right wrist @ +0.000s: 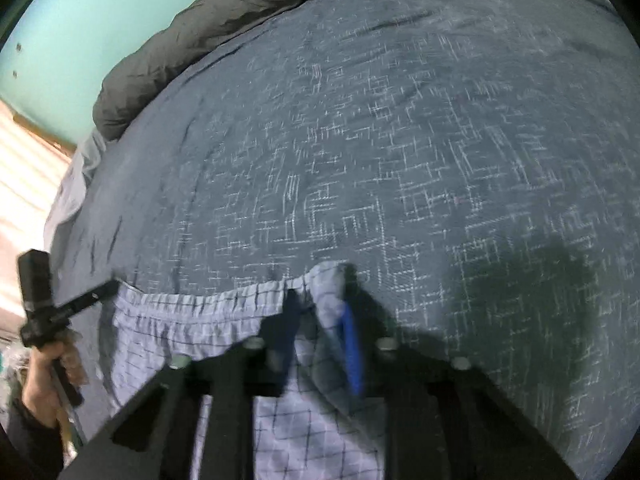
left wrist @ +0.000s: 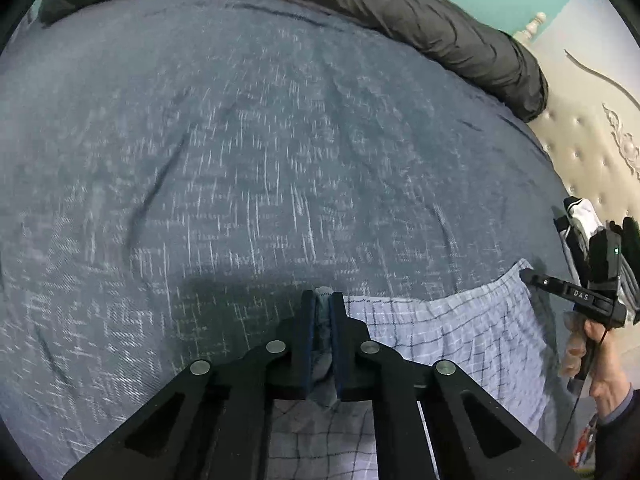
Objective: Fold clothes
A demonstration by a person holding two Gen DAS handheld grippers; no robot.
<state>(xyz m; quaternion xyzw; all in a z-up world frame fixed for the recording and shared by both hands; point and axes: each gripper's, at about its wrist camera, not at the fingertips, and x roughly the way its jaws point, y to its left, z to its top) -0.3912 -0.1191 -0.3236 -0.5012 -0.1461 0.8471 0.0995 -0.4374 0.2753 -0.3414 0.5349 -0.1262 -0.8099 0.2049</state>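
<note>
Count from my two wrist feeds

I see one checked garment [left wrist: 460,332], one bed [left wrist: 240,140] under it, one dark duvet [left wrist: 400,8] rolled along the far edge, two grippers [left wrist: 323,300] [right wrist: 316,308] and one small pile of clothes [left wrist: 580,220] (too small to count).

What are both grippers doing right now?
Left gripper: shut on the pale blue checked cloth garment.
Right gripper: shut on the same garment's waistband.

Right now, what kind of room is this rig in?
Most likely a bedroom. The work surface is a bed with a blue-grey patterned cover, a dark duvet bunched along its far edge, and a tufted cream headboard at one end.
</note>
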